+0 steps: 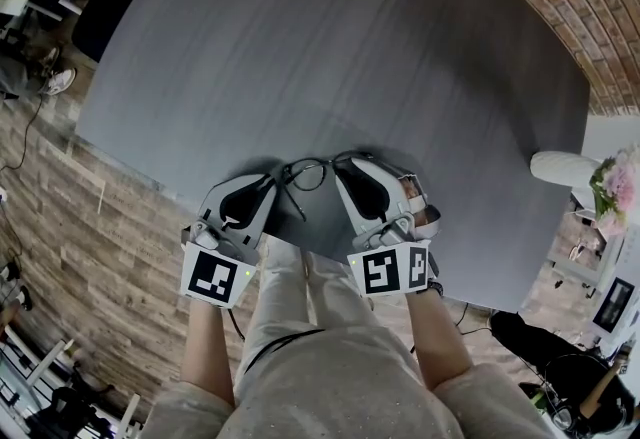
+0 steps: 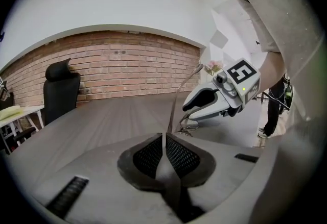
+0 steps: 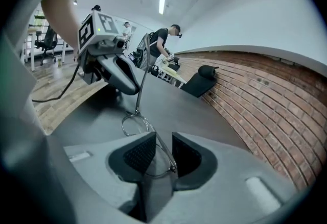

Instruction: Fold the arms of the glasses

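Thin metal-framed glasses [image 1: 308, 173] hang just above the grey table [image 1: 330, 47] near its front edge, between my two grippers. My left gripper [image 1: 270, 182] is shut on one arm [image 2: 179, 95]; that arm rises from between its closed pads [image 2: 164, 139] toward the right gripper [image 2: 188, 116]. My right gripper [image 1: 345, 172] stands open, a gap showing between its pads [image 3: 163, 141]. One lens rim [image 3: 162, 163] lies in that gap. The other lens [image 3: 134, 126] hangs free below the left gripper [image 3: 134, 90].
The table's front edge [image 1: 300, 247] runs just under my hands, with my legs below it. A brick wall [image 1: 560, 7] stands beyond the far right side. A black chair [image 2: 61, 90] stands at the far side, and a white object [image 1: 562, 169] with pink flowers [image 1: 620, 187] at right.
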Tool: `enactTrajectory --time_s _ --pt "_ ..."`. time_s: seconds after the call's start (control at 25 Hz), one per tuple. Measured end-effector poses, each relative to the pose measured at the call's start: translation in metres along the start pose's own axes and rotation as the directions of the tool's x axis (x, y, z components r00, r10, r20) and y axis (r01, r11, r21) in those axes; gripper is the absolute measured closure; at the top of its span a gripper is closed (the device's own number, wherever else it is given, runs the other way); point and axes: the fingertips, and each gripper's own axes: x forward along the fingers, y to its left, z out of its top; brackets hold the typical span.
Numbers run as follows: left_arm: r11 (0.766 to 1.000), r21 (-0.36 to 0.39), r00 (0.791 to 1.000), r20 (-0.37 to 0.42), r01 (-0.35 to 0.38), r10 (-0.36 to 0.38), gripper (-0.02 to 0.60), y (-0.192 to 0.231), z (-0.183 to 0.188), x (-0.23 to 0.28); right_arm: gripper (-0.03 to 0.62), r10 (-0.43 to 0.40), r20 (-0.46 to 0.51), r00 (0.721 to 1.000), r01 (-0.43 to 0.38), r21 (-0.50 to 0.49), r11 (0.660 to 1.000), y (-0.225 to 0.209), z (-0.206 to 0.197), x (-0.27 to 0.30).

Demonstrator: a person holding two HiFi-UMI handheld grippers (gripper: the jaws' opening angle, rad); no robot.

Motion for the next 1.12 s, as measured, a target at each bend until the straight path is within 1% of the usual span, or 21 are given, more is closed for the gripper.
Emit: enactTrajectory --time_s 0.16,0.28,0.48,0.68,0.76,0.88,1.0,1.12 --pt "1.0 0.024 1.0 -0.007 0.008 -0.008 0.561 -0.007 0.002 0.005 0.5 0.006 0.071 0.997 -0.011 0.08 0.997 -0.007 0.02 -0.017" --pt "1.0 0.029 1.0 -0.007 0.01 -0.01 0.561 -0.009 0.002 0.006 0.5 0.011 0.159 0.987 -0.036 0.153 0.988 -0.016 0.044 -0.029" --pt "1.0 0.016 1.0 -0.016 -0.011 0.012 0.561 -0.008 0.001 0.008 0.505 0.028 0.311 0.95 -0.116 0.269 0.956 -0.027 0.081 -0.047" --pt "1.0 0.004 1.0 -0.014 -0.024 0.024 0.561 -0.009 0.002 0.01 0.507 0.019 0.424 0.906 -0.184 0.353 0.917 -0.036 0.109 -0.063" --pt "0.999 -0.006 0.999 -0.013 -0.034 0.034 0.561 -0.009 0.003 0.011 0.508 0.034 0.448 0.893 -0.221 0.372 0.902 -0.037 0.116 -0.066" --pt "0.998 -0.024 0.999 -0.013 -0.053 0.052 0.561 -0.007 0.002 0.012 0.507 0.096 0.458 0.884 -0.297 0.39 0.872 -0.026 0.121 -0.064" --pt "0.998 -0.032 0.998 -0.016 -0.06 0.06 0.561 -0.006 0.0 0.013 0.507 0.145 0.448 0.882 -0.341 0.395 0.853 -0.015 0.125 -0.061" --pt "0.997 -0.031 0.998 -0.018 -0.066 0.065 0.561 -0.006 0.0 0.013 0.505 0.175 0.427 0.887 -0.357 0.394 0.847 -0.006 0.126 -0.058"
